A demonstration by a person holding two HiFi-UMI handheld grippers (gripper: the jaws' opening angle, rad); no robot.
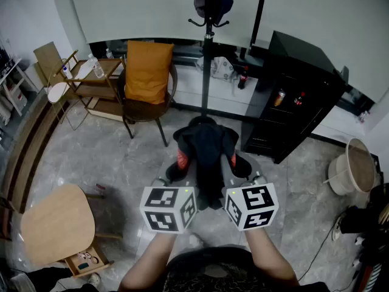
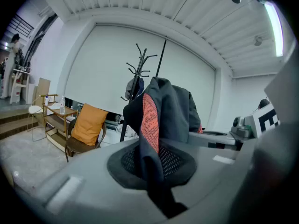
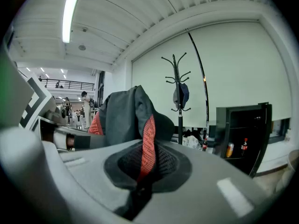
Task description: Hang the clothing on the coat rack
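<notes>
Fabric fills the seam of both tools. Your left gripper (image 2: 156,190) is clamped tight on a fold of the dark jacket (image 2: 170,111), and your right gripper (image 3: 138,185) is pinched down just as hard on one of its orange-red stripes, with no gap between the jaws of either.

From your head camera the jacket hangs bunched between the two marker cubes, above the marble floor (image 1: 91,157). The coat rack (image 1: 207,53) rises straight beyond it at 12 o'clock. That view hides the rack's foot behind the jacket and cuts off the top. Both gripper views show what it misses: the curved hooks spread at the top, and a dark item (image 3: 181,94) hanging on one of them.

Only the left gripper view looks level at the chair (image 2: 77,146) with the orange cushion (image 2: 88,125), which sits at 11 o'clock from your head. Only the right gripper view looks into the black cabinet (image 3: 243,134), at 1 o'clock, where a can and a bottle stand inside.

A wooden shelf cart (image 1: 91,81) stands at 10 o'clock, a round wooden table (image 1: 56,224) at 8 o'clock and a pale bucket (image 1: 358,166) at 3 o'clock. All three are well apart from the jacket.
</notes>
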